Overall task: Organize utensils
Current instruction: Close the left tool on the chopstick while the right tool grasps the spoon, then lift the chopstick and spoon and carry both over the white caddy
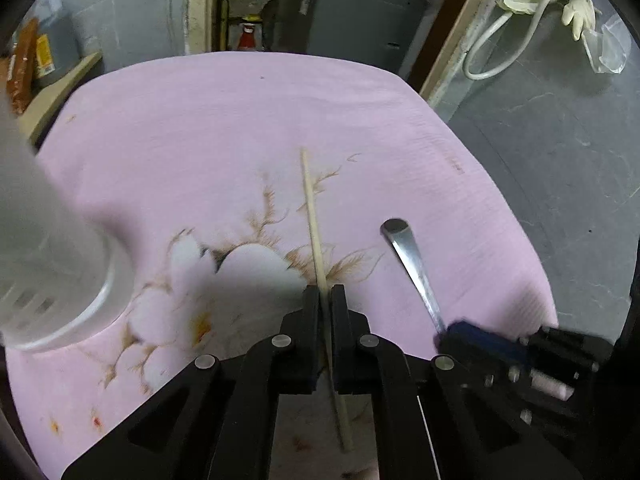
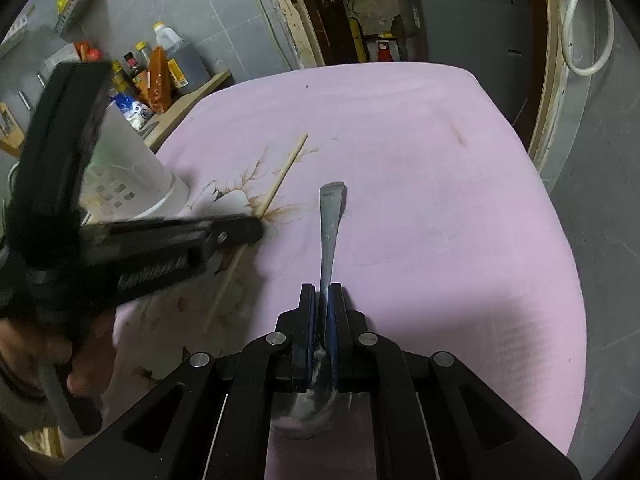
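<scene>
On pink floral cloth (image 1: 240,120) | grey tiled wall (image 2: 224,4) | bottle shelf (image 2: 192,92)

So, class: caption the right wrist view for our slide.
Right gripper clamps a metal spoon; left gripper holds a chopstick.

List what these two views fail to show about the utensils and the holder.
- White holder: top cut off by the left wrist view's edge, blurred; in the right wrist view the left gripper covers it. Contents unseen.
- Spoon bowl: hidden under the right gripper.
- Chopstick: near end blurred below the left gripper.
</scene>
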A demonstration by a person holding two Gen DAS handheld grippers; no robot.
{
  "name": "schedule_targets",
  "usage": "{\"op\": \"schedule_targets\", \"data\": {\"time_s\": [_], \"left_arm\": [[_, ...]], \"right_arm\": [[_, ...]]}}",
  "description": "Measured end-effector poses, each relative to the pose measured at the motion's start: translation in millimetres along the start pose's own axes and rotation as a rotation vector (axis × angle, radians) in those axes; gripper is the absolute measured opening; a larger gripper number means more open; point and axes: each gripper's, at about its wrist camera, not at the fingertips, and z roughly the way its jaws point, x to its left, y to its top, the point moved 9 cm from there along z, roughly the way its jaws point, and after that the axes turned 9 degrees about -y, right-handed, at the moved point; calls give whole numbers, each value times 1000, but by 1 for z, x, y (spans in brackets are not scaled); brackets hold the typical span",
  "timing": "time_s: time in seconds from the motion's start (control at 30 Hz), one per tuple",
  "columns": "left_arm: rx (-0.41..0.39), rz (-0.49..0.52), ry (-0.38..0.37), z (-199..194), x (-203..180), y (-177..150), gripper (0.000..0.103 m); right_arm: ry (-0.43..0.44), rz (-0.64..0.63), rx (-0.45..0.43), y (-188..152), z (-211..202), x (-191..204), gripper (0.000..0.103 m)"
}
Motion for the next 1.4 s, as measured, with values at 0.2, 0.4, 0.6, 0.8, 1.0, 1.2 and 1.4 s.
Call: {"op": "schedule_targets", "data": {"time_s": [0.2,0.4,0.6,0.8,1.0,1.2,1.4], "left_arm": [[-34,-30,61,-31,13,-34,2],[-46,-66,107,-61,27,-75,3],[32,-47,114,-54,25,-67,5],[109,-63,112,-38,31,-43,9],[47,-82,57,-50,32,-45,2],[-165,-5,35,-93,13,-53,2],[-323,23,78,-125,7,-62,2]], "right_arm": [[-42,-7,-2,13,13,4,7],[-80,-39,8,24,27,13,25],[-193,-142,15,30,36,18,27],[-218,-156,38,40,44,16,24],[-119,-99,-9,40,37,10,10],[3,-38,-149,36,-3,15,10],[28,-42,-315,41,-47,25,10]]}}
